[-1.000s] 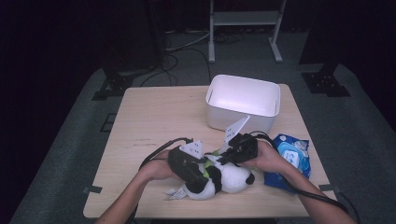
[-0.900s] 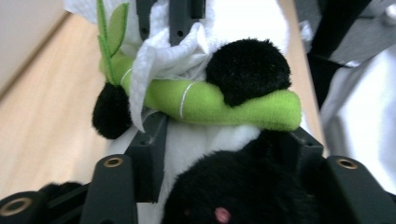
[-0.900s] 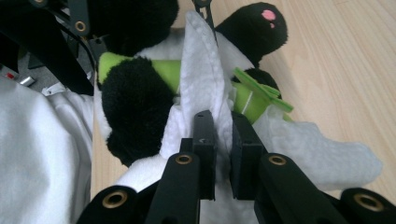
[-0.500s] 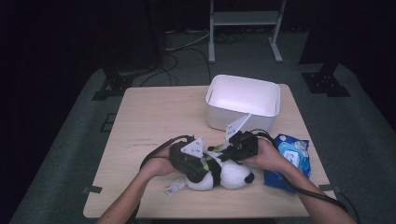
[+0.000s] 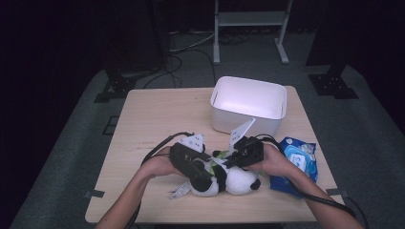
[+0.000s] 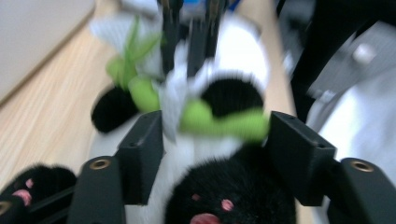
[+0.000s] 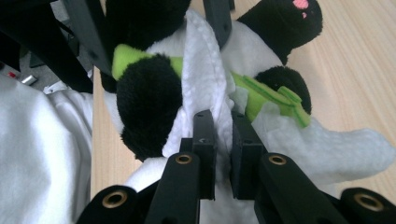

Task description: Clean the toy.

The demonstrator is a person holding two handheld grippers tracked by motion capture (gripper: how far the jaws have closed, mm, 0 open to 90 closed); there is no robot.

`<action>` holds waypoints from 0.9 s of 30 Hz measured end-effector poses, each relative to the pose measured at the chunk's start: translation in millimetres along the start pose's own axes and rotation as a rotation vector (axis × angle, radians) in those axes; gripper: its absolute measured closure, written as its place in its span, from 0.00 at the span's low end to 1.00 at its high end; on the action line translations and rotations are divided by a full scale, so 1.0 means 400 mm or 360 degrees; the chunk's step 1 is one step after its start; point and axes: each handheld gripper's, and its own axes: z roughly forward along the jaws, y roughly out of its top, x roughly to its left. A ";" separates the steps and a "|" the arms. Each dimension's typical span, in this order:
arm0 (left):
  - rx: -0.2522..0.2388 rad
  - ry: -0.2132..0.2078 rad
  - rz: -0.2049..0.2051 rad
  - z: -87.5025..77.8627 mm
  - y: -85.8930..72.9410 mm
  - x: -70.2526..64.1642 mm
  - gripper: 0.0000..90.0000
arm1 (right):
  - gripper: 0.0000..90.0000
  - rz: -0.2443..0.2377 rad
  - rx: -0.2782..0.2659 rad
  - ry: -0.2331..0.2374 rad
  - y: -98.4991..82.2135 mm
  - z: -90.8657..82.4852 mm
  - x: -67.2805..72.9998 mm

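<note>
Panda plush point(image 5: 234, 180) lies on the tabletop point(image 5: 157, 119), near the front edge, both grippers on it. Right gripper point(image 7: 223, 135) has its fingers pinched on the panda's white cloth; left gripper point(image 6: 212, 140) straddles the body, fingers spread. Looks like undressing or lifting; next, a steady pull while the left pins.

Plush panda point(image 5: 228, 178): fuzzy cloth; table point(image 5: 153, 119): matt pale wood; bin point(image 5: 248, 104): smooth white plastic.
</note>
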 end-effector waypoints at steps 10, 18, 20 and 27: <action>0.0072 0.0089 -0.0083 -0.017 -0.015 0.015 0.35 | 0.91 -0.0052 0.0031 0.0017 0.002 0.003 0.017; 0.0095 0.0052 -0.0123 0.030 -0.046 0.004 0.19 | 0.91 -0.0155 0.0020 0.0012 0.043 0.006 0.054; 0.0108 0.0081 -0.0138 0.031 -0.049 -0.001 0.14 | 0.91 -0.0166 0.0011 0.0014 0.048 0.010 0.055; 0.0112 0.0088 -0.0117 0.038 -0.054 -0.010 0.14 | 0.91 -0.0139 -0.0002 -0.0027 0.008 -0.035 0.054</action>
